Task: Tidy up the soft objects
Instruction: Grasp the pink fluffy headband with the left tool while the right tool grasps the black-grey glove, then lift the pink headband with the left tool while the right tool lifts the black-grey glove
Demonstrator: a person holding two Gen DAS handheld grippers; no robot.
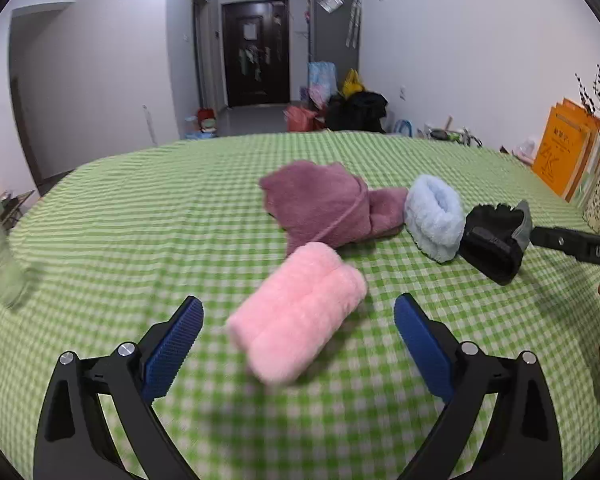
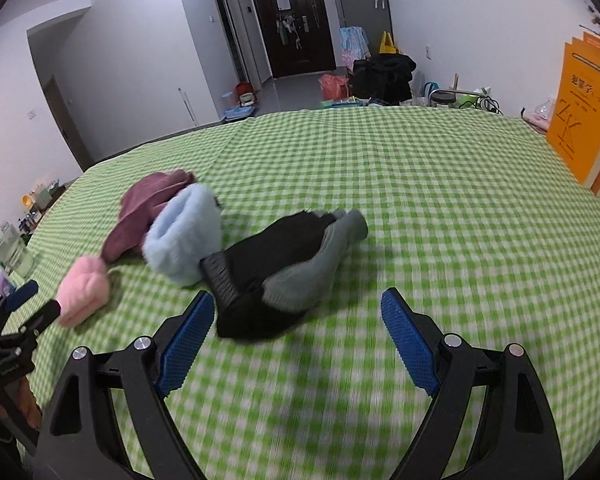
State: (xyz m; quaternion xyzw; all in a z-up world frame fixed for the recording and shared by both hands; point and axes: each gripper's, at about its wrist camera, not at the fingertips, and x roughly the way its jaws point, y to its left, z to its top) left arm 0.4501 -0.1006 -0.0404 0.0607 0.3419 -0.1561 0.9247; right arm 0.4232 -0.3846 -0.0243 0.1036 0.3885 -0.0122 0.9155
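Holding a claw in each hand, I have both tipped down over the green checked cloth [image 1: 148, 208], and I place everything here by the pink fluffy roll [image 1: 300, 312].

My left claw [image 1: 298, 322] stands wide, its blue pads [image 1: 178, 344] spread to either side of the near end of the pink roll without pressing on it. The roll lies on the cloth, slanting away from me, its far end touching a mauve plush piece [image 1: 324, 204] heaped just behind it. A thin cord of the same mauve runs down that piece towards the roll.

To the right of the pink roll, beyond the mauve heap, a pale blue fleecy cuff [image 1: 434, 218] sits against the mauve piece. Farther right again, touching the blue cuff, lies a black and grey glove [image 1: 496, 236]. In the right wrist view the glove [image 2: 284, 268] shows a ribbed black cuff at the near end and grey knit along one side.

My right claw [image 2: 298, 320] is also wide, nothing gripped; the glove's near end lies between its blue pads [image 2: 410, 346], closer to the left one, and I cannot tell whether that pad brushes the cuff. From the left wrist view, the right claw's black finger reaches in from the right edge, well away from the pink roll, just beside the glove.

An orange book [image 1: 560, 156] stands at the cloth's far right edge, well apart from the roll.
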